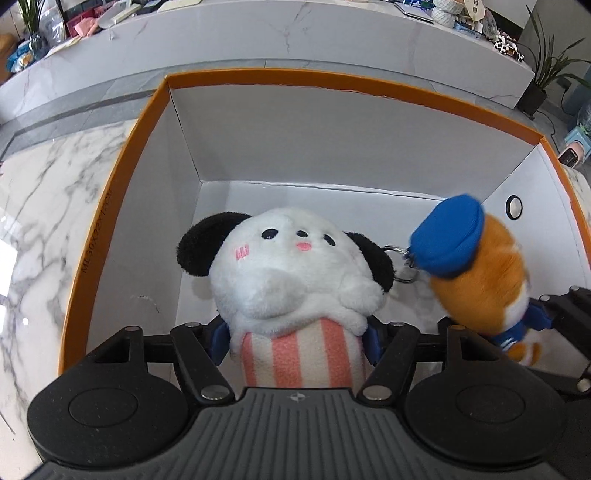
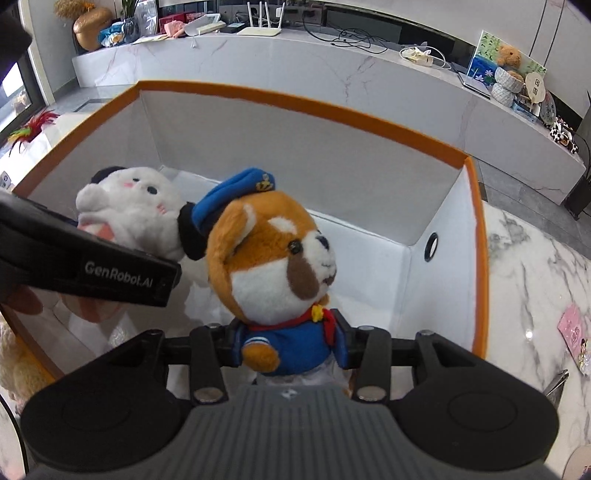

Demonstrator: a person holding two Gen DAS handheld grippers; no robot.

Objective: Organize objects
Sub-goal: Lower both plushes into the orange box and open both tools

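A white plush dog (image 1: pixel 291 266) with black ears and a pink-striped body hangs inside a white box with an orange rim (image 1: pixel 332 83). My left gripper (image 1: pixel 297 339) is shut on its striped body, a blue pad against each side. Beside it on the right is an orange plush dog (image 2: pixel 273 258) in a blue cap and sailor shirt, with its keyring towards the white dog. My right gripper (image 2: pixel 288 345) holds it by the shirt, pads against both sides. In the right wrist view the white plush dog (image 2: pixel 129 206) and the left gripper's black body (image 2: pixel 92 258) sit to the left.
The box (image 2: pixel 295 99) stands on a marble table (image 2: pixel 535 277) and has a round hole in its right wall (image 2: pixel 430 246). A pink card (image 2: pixel 572 328) lies on the table to the right. A cream plush (image 2: pixel 11 362) is at the left edge. A white counter (image 1: pixel 295 33) runs behind.
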